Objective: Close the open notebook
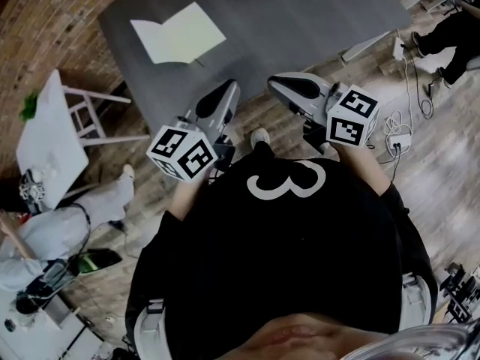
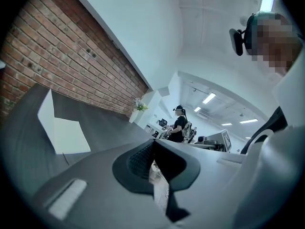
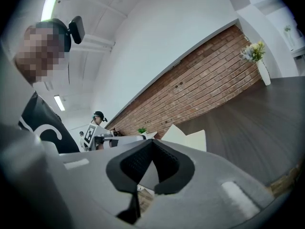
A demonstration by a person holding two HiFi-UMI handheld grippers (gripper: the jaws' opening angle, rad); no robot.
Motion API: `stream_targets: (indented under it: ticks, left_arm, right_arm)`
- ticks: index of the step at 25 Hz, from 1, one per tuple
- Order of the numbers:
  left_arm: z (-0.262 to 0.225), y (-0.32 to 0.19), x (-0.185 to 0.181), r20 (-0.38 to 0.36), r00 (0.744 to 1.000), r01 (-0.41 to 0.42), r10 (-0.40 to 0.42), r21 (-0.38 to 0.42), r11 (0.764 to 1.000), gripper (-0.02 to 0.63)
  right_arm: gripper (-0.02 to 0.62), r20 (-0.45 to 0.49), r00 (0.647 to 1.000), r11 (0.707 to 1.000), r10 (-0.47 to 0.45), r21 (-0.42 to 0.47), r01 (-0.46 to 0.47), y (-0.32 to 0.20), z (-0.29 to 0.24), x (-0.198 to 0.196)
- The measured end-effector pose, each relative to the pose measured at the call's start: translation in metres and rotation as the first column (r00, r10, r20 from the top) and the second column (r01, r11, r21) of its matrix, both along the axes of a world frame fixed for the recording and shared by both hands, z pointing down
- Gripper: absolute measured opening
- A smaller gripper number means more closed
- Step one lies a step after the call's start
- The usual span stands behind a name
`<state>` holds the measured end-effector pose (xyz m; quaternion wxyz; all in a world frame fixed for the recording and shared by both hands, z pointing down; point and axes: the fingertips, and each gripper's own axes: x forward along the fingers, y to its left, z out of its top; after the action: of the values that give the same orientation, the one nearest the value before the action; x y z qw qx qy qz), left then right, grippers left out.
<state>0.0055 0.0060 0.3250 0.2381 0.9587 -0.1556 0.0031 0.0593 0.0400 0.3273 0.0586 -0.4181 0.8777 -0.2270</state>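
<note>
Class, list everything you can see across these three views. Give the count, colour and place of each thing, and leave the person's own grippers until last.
notebook: one, cream pages, lying open on the table's far left.
table: one, dark grey, ahead of the person.
brick wall: one, red-brown, beyond the table.
side table: one, white, at left.
plant: one, green, at the side table's edge.
vase of flowers: one, white with yellow blooms, by the brick wall.
person in light clothes: one, lower left.
person in dark clothes: one, upper right.
power strip: one, white, on the floor at right.
left gripper: one, grey, jaws together, empty.
right gripper: one, grey, jaws together, empty.
</note>
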Motion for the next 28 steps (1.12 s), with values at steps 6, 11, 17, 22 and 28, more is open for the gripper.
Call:
stream_targets:
  ticks: [6,11,17,22,28]
  left_arm:
    - [-0.009,-0.075,-0.003,0.003,0.997,0.072,-0.072,-0.016,0.997,0.012]
    - [-0.001,-0.115,-0.018,-0.013,0.992,0.127,-0.127,-0.022,0.992,0.012]
    - [-0.003,-0.145,-0.037,0.011,0.98,0.199,-0.199,0.014,0.98,0.012]
    - [-0.001,-0.162,-0.053,0.017,0.963,0.269,-0.269,0.032,0.963,0.012]
    - [-0.001,-0.181,-0.069,0.032,0.935,0.352,-0.353,0.042,0.935,0.014]
  right_arm:
    - [0.002,-0.001,1.0,0.999,-0.02,-0.041,0.02,-0.075,-0.001,0.013]
    - [0.002,-0.009,0.999,0.997,-0.05,-0.055,0.05,-0.119,0.002,0.008]
    - [0.002,0.003,0.996,0.995,-0.086,-0.048,0.086,-0.153,0.006,0.001]
    - [0.002,0.007,0.993,0.992,-0.122,-0.041,0.122,-0.171,0.008,-0.007]
    - [0.001,0.02,0.987,0.985,-0.161,-0.054,0.162,-0.19,0.014,-0.006]
